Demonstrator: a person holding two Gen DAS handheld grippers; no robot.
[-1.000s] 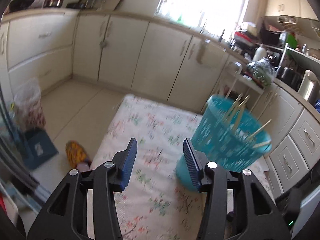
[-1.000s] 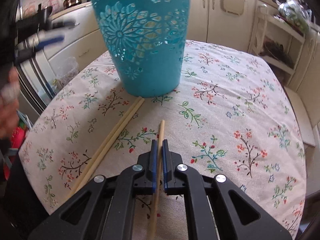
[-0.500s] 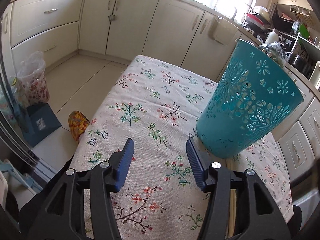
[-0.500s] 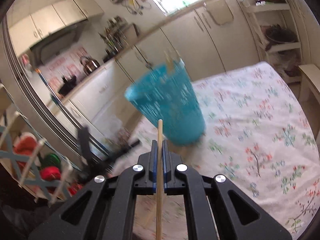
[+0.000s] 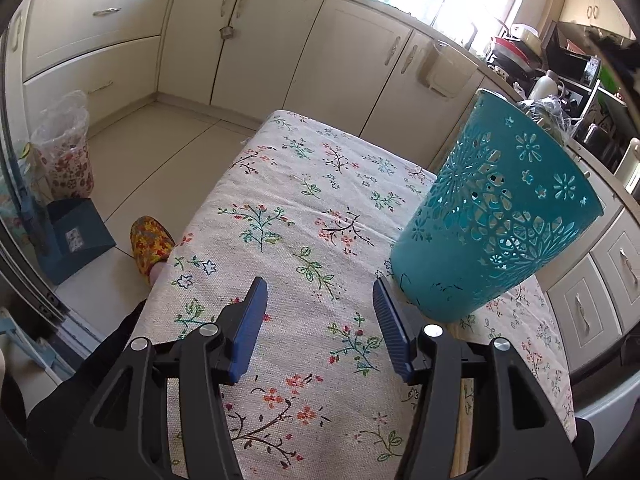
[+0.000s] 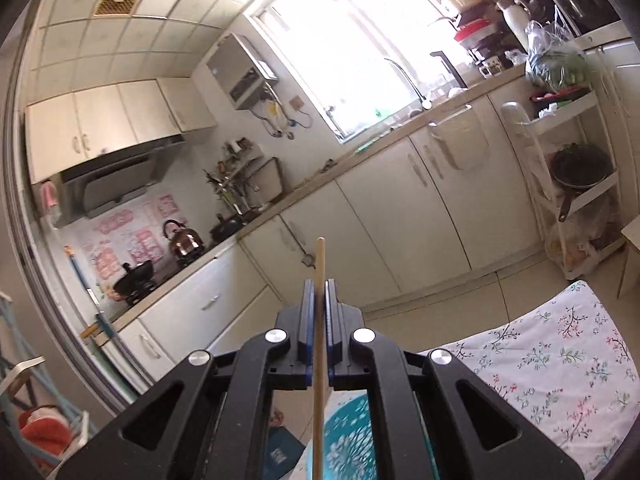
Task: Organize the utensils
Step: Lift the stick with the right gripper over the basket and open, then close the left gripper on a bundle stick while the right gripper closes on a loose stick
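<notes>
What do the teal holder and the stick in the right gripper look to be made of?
Teal holder: likely moulded plastic, smooth with a slight sheen, its wall pierced with flower cut-outs that let light through. Chopstick clamped in the right gripper: pale tan, matte, plain and uniform; probably bamboo or wood.

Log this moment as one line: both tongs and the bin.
right tongs: shut on chopstick, above teal bin | left tongs: open, nothing between, beside bin | bin: upright on tablecloth
</notes>
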